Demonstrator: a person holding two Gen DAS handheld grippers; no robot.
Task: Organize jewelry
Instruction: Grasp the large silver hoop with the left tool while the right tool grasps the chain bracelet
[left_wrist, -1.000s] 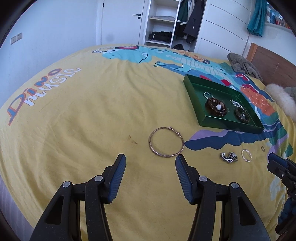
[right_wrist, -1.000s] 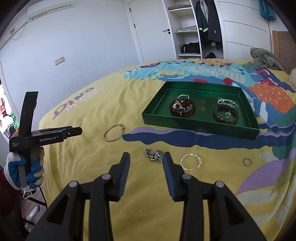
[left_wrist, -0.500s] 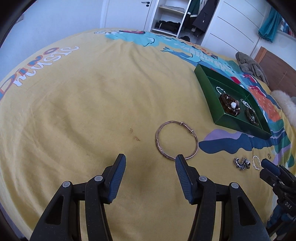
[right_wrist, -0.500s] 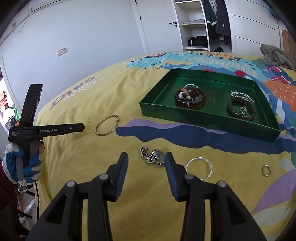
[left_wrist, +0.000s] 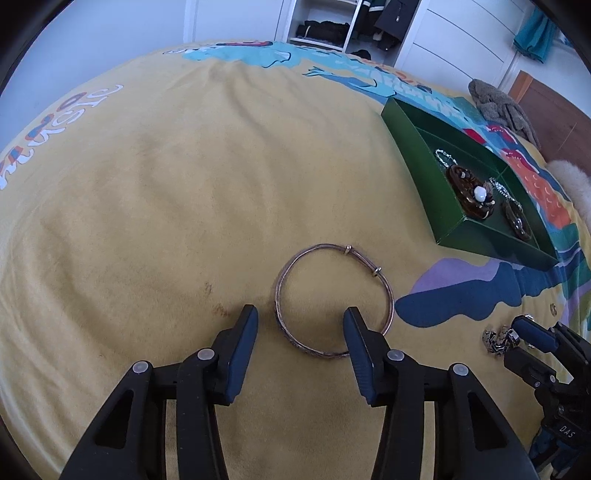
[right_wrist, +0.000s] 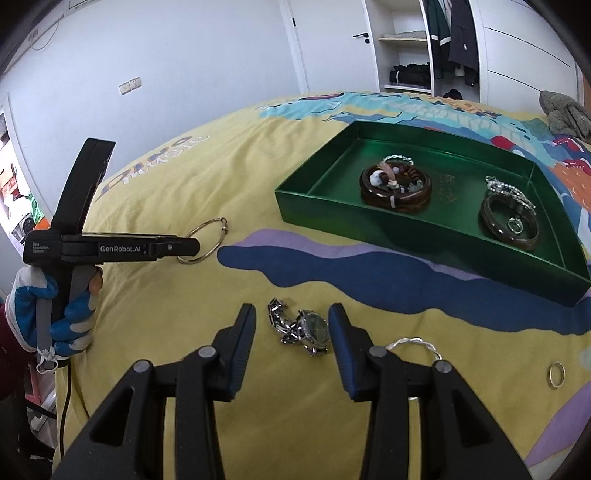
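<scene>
The left gripper (left_wrist: 300, 318) stood with its jaws apart and had just been closing; the near-left arc of the copper bangle (left_wrist: 334, 300) lay between the fingers, with neither pad pressing on it. The right finger tip overlapped the bangle's near rim in the left wrist view; contact could not be confirmed. The right gripper (right_wrist: 291, 318) was likewise parted, and the silver watch (right_wrist: 300, 330) lay between its fingers on the yellow bedspread (left_wrist: 155, 206), close to the right pad, with no visible clamping. A twisted silver ring-bangle (right_wrist: 415, 344) lay just beside the right finger, and a small plain ring (right_wrist: 556, 374) lay farther to the right. Beyond the watch sat the green tray (right_wrist: 332, 218), which held a dark wooden bangle with beads (right_wrist: 396, 187) and a second dark bangle (right_wrist: 509, 225) with a silver chain draped over it. A gloved hand (right_wrist: 44, 314) held the left gripper's handle at the left edge of the right wrist view.
</scene>
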